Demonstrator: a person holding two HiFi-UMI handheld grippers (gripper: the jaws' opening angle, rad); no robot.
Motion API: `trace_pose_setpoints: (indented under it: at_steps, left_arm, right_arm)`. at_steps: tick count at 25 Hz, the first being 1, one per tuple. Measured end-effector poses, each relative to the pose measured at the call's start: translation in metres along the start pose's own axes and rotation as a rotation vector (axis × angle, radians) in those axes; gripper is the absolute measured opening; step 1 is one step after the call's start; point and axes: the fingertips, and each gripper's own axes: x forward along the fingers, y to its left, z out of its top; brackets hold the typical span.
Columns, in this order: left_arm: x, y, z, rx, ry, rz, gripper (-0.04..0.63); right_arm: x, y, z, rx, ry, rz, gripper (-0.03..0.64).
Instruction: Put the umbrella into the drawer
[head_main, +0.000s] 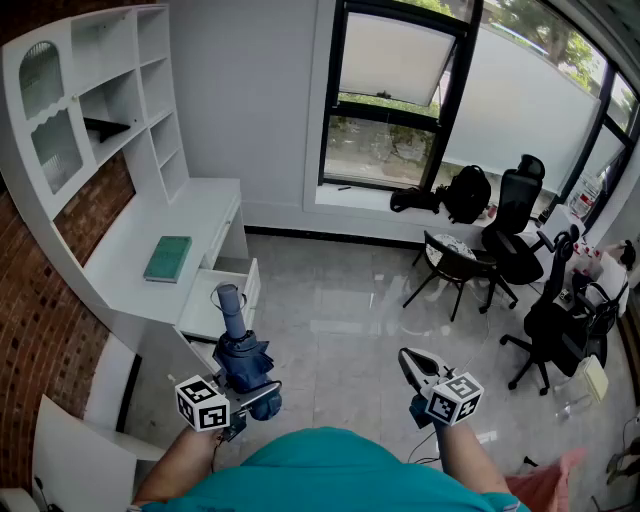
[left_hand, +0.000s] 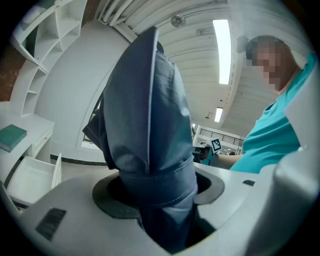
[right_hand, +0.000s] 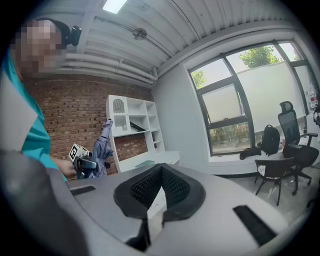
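The left gripper (head_main: 255, 393) is pointing nearly level, clamping the umbrella (head_main: 240, 350) upright, drawer (head_main: 205, 312) at eleven o'clock; the right gripper (head_main: 412, 362) is hovering, jaws together.

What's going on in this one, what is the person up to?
A person holds a folded dark blue fabric umbrella upright in the left gripper, whose jaws are closed on it. An open white drawer lies just ahead, and the umbrella is not yet in it. The right gripper is empty, jaws together.
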Motion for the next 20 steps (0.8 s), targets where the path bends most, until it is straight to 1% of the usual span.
trace_pose_setpoints:
  at_steps: [11,20]
  left_arm:
    - [0.009,0.004,0.006,0.006,-0.003,-0.005,0.285]
    - [0.031,-0.007,0.006,0.01,0.009,0.01,0.285]
  right_arm:
    - [0.003,-0.008,0.006,-0.017,-0.007,-0.001,0.02]
    - [-0.007,-0.018,0.01,-0.018,-0.007,0.03,0.021]
